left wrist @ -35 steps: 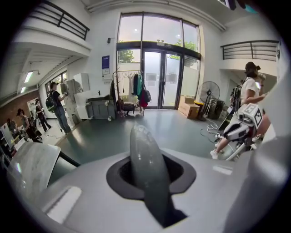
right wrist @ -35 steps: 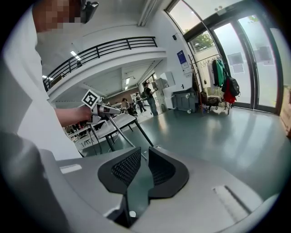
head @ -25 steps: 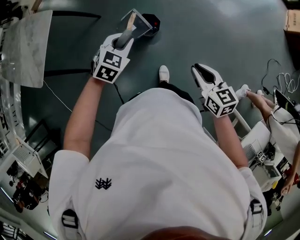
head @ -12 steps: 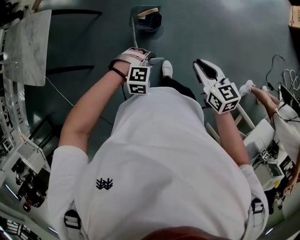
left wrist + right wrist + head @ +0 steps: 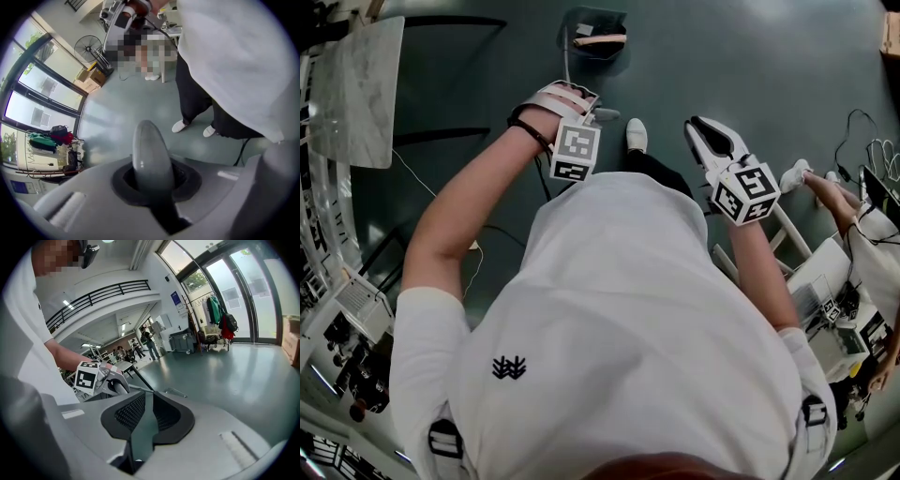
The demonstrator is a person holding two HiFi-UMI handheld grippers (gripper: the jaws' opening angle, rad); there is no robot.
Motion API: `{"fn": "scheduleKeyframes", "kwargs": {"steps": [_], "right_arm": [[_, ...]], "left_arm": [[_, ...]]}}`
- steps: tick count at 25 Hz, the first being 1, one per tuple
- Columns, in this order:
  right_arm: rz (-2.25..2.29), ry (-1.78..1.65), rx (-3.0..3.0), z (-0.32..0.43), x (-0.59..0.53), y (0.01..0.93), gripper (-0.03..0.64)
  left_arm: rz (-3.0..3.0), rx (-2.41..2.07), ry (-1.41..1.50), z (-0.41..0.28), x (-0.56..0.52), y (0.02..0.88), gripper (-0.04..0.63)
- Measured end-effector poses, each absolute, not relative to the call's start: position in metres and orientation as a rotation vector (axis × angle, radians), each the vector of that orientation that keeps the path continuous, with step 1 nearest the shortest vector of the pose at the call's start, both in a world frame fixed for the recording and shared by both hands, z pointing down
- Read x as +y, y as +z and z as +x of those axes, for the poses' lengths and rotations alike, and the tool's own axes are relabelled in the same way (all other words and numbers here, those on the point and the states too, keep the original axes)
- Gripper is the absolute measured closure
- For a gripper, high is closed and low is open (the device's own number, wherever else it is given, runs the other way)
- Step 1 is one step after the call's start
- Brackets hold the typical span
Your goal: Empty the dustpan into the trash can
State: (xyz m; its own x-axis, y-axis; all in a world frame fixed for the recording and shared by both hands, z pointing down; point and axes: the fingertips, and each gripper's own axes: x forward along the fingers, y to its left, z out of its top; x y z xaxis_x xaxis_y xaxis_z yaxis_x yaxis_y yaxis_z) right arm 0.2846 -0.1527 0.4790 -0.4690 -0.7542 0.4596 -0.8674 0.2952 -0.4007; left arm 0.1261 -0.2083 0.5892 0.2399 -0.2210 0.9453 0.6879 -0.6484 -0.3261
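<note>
At the left gripper: dustpan handle clamped, pan at the can

Left gripper (image 5: 584, 111): jaws closed on the rounded grey handle (image 5: 146, 150) of the dustpan (image 5: 586, 23). A thin pole (image 5: 565, 66) runs forward from the handle to the pan. The pan sits at the dark trash can (image 5: 617, 49) on the grey floor (image 5: 750, 66). Seen from above, pan and can overlap, and their outlines cannot be separated. A pale beige strip (image 5: 601, 40) lies inside that dark shape.

Right gripper (image 5: 698, 127): held out in front of the person, jaws a little apart with nothing between them, well apart from the dustpan.

One white shoe (image 5: 636, 134) stands between the two grippers, on the near side of the can. A marbled slab (image 5: 356, 89) lies at the far left.
</note>
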Motion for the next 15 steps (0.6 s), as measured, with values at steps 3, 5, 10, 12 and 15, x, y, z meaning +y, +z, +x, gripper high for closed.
{"fn": "scheduleKeyframes", "kwargs": {"steps": [3,5,10,12,15], "right_arm": [[1.502,0.914,-2.387,0.284,-0.155,0.478,0.565],[1.496,0.911,-2.393,0.283,-0.156,0.477,0.565],[1.483,0.899,-2.411,0.285,-0.159,0.475,0.565],[1.483,0.896,-2.416,0.289,-0.157,0.474,0.565],[1.484,0.895,-2.422,0.293,-0.156,0.474,0.565]], "left_arm": [[-1.649,-0.386,-1.527,0.121,-0.234,0.579,0.507],[-1.579,-0.351,-1.536,0.117,-0.257,0.571,0.512],[-1.307,-0.244,-1.521,0.110,-0.327,0.543,0.532],[-1.215,-0.209,-1.514,0.110,-0.350,0.533,0.537],[-1.114,-0.226,-1.508,0.109,-0.368,0.527,0.538]]}}
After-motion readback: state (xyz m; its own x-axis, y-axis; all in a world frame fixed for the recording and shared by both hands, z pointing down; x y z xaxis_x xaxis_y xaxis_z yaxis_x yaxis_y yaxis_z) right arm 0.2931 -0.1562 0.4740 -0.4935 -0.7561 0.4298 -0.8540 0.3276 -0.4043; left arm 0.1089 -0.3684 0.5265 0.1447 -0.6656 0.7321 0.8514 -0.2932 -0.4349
